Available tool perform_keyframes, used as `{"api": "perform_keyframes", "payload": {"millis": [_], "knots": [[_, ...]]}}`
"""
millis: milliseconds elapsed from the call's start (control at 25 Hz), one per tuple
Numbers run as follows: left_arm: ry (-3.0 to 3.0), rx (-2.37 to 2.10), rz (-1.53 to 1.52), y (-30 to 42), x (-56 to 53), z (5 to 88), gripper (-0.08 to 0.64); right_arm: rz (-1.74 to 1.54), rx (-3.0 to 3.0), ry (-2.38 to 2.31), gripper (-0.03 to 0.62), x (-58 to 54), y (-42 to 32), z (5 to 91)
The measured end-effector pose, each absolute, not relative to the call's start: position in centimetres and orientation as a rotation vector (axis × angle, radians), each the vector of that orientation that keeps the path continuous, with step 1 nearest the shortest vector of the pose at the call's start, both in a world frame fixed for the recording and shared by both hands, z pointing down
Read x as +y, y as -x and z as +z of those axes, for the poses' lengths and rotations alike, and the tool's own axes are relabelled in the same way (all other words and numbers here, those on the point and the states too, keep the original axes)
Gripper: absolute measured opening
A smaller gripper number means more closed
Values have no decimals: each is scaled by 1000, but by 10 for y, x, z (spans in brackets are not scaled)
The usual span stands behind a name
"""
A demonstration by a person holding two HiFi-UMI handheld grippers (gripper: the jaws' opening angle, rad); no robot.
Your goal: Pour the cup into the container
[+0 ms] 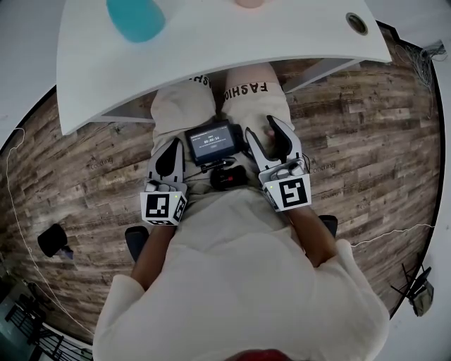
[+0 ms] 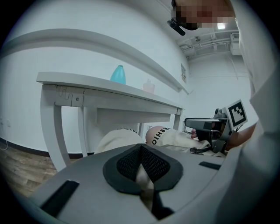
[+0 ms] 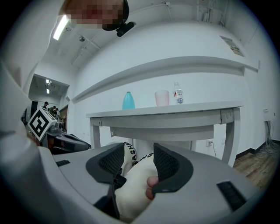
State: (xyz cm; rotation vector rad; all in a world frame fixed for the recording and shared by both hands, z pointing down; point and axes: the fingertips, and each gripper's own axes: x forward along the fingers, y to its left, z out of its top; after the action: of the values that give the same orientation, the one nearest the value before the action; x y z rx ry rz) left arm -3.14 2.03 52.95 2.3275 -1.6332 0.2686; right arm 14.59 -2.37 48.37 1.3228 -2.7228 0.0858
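Note:
A teal container (image 1: 134,17) and a pale pink cup (image 1: 250,3) stand on the white table (image 1: 211,49), far ahead of both grippers. Both also show in the right gripper view, the container (image 3: 128,100) left of the cup (image 3: 162,98). My left gripper (image 1: 169,151) rests low over the person's left thigh, and its pads (image 2: 127,164) meet with nothing between them. My right gripper (image 1: 275,134) lies over the right thigh. Its jaws stand apart (image 3: 138,159), with trouser cloth and a fingertip showing in the gap.
A small clear bottle (image 3: 177,95) stands right of the cup. A black device with a lit screen (image 1: 211,143) sits on the lap between the grippers. The table has a cable hole (image 1: 356,23) at its far right. Wooden floor (image 1: 373,141) surrounds the seat.

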Motion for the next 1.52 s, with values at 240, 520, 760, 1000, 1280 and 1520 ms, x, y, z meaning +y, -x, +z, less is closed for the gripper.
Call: {"api": "perform_keyframes", "payload": {"millis": [240,520,760,1000,1280,1520], "knots": [[-2325,-1632,266,32,19,529,9,80,-2729,-1315,209,-25,-145,482],[-2344,-1626,263,27,30,522,9,77,-2734,-1318,204,-12,-146,477],[-2351,-1609,224,25,36,515,9,72,-2753,-1323,201,-4,-145,468],[-2362,-1607,220,18,44,512,9,64,-2773,-1344,198,5,-149,459],[-2360,-1597,223,13,47,511,9,82,-2779,-1351,196,10,-153,458],[-2373,-1579,234,3,60,514,9,92,-2783,-1377,190,25,-161,457]]}}
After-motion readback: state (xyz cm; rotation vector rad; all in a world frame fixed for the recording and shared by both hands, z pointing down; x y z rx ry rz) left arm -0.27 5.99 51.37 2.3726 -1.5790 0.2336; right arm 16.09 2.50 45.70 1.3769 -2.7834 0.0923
